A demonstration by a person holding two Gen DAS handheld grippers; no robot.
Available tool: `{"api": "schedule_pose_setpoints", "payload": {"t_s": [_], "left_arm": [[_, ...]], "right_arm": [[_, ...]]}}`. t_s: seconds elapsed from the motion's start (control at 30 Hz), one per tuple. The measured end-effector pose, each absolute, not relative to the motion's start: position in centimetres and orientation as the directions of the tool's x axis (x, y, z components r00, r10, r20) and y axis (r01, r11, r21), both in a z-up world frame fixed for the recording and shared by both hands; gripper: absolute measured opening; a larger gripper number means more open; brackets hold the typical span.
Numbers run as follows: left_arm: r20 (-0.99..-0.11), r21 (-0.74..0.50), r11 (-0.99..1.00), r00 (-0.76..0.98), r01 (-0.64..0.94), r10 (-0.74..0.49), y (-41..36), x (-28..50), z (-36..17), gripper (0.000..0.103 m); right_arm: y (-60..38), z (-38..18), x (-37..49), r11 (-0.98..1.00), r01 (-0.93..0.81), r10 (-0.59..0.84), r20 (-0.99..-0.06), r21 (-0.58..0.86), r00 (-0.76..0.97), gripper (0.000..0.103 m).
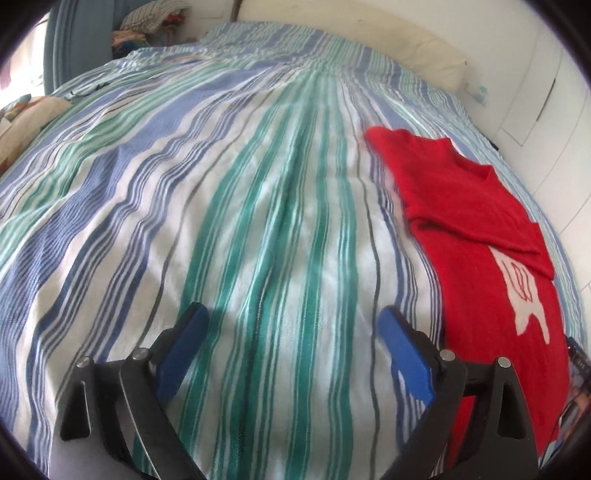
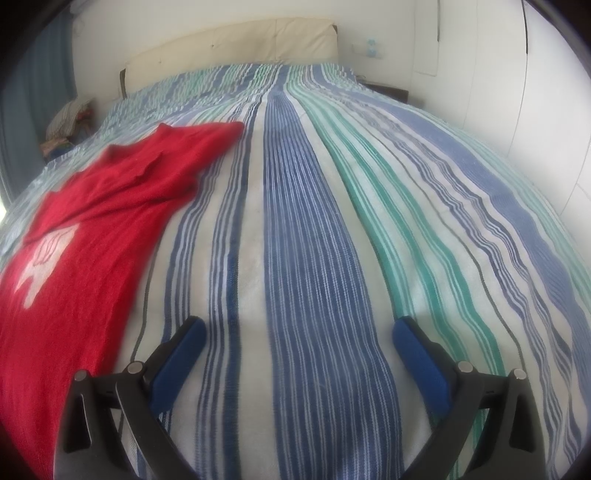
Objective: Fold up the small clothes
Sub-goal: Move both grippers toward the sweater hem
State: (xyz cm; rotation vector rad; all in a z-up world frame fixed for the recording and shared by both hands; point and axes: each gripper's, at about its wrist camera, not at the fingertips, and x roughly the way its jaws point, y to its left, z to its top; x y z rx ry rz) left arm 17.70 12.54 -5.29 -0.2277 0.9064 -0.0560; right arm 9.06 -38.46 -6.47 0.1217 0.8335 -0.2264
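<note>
A small red knitted sweater with a white figure on its front lies flat on the striped bedspread. One sleeve is folded across its chest. In the left wrist view it lies to the right of my left gripper, which is open over bare bedspread with nothing between its blue pads. In the right wrist view the red sweater lies to the left of my right gripper. That gripper is open too, above the striped bedspread, and holds nothing.
A cream headboard stands at the far end of the bed. A pile of clothes sits beyond the bed's far left corner. White cupboard doors run along the right side. A cushion lies at the left edge.
</note>
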Motion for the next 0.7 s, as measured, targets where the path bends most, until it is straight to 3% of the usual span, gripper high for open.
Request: {"api": "schedule_pose_setpoints", "payload": {"t_s": [0.37, 0.7], "left_arm": [[-0.793, -0.092, 0.995, 0.607, -0.032, -0.054, 10.6, 17.5, -5.9, 0.102], [-0.793, -0.080, 0.996, 0.607, -0.033, -0.043, 10.5, 17.5, -5.9, 0.103]], "right_arm": [[-38.4, -6.4, 9.0, 0.969, 0.246, -0.149, -0.746, 0.020, 0.649, 0.101], [-38.4, -6.4, 9.0, 0.969, 0.246, -0.150, -0.746, 0.020, 0.649, 0.101]]}}
